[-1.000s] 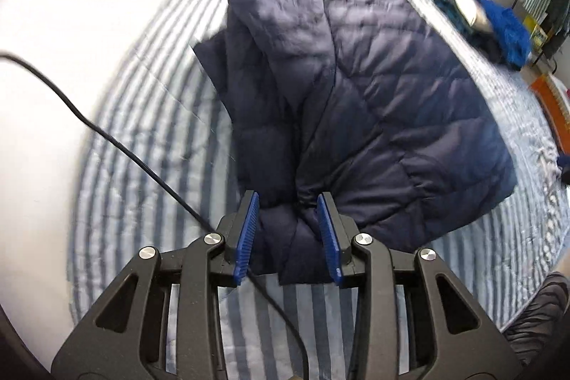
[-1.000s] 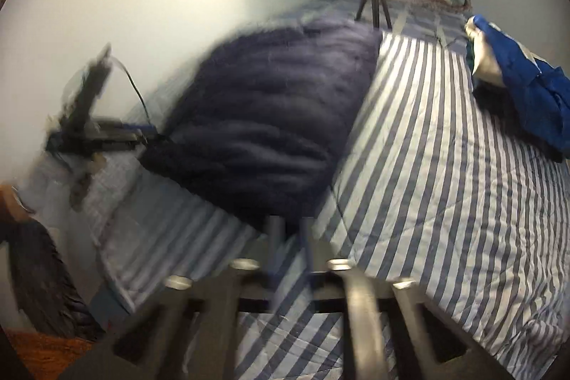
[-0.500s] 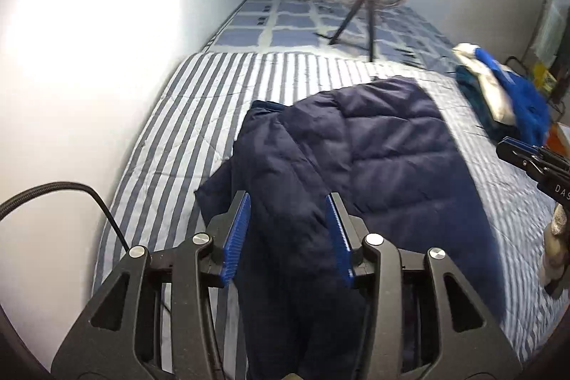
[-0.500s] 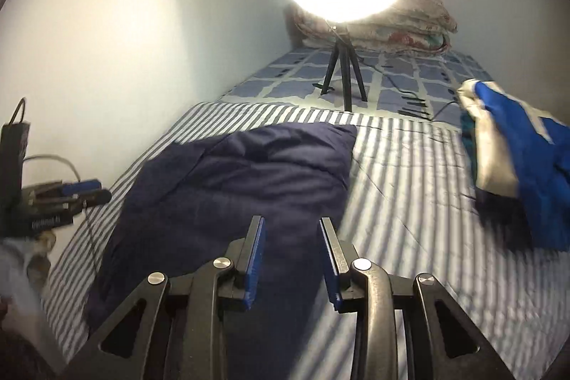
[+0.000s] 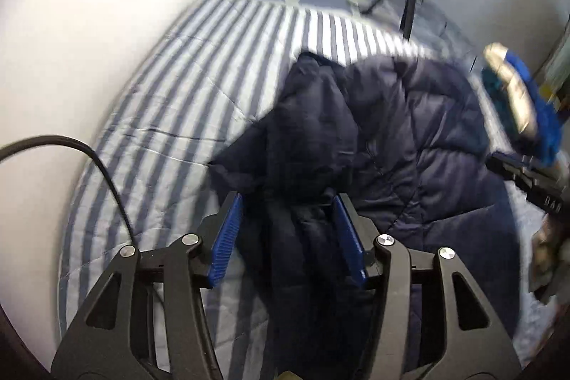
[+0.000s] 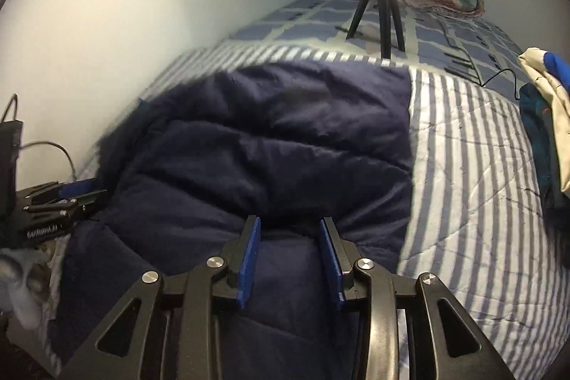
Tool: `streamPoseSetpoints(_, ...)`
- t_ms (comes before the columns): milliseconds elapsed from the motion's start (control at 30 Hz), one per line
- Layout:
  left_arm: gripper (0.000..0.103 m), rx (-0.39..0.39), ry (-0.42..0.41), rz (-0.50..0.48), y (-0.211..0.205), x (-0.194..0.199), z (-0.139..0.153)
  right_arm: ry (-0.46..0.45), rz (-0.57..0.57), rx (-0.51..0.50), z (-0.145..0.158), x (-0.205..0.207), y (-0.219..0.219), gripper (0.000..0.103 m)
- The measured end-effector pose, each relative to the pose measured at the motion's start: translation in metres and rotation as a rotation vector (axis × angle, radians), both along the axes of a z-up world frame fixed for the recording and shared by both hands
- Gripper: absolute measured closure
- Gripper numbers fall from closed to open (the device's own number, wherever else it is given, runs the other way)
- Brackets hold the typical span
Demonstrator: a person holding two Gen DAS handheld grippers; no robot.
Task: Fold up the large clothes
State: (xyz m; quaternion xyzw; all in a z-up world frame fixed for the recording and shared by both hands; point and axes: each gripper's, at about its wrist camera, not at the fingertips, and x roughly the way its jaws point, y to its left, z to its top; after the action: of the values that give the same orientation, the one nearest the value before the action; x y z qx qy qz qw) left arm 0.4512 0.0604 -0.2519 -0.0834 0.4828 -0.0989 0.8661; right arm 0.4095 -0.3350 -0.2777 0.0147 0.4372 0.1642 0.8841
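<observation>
A striped bed (image 6: 463, 173) fills both views, and a dark blue padded jacket (image 6: 270, 145) lies spread across it. The left gripper (image 5: 288, 234) hangs over the jacket's bunched side, its jaws opening, fabric between the pads but not pinched. The right gripper (image 6: 290, 255) hangs over the jacket's near edge, jaws opening likewise, clamping nothing.
</observation>
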Motion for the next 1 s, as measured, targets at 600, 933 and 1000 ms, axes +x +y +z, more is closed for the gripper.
streamPoseSetpoints(600,0.017,-0.700,0.273,0.093,0.087,0.019,-0.057,0.191,-0.021,0.435,-0.044,-0.033,-0.104,0.000)
streamPoseSetpoints(933,0.015,-0.726,0.284,0.011,0.072,0.041,-0.065,0.260,0.062,0.579,-0.069,-0.009,-0.089,0.011)
streamPoseSetpoints(1000,0.015,-0.691,0.278,-0.019,0.061,0.046,-0.063,0.262,0.070,0.611,-0.072,-0.002,-0.083,0.017)
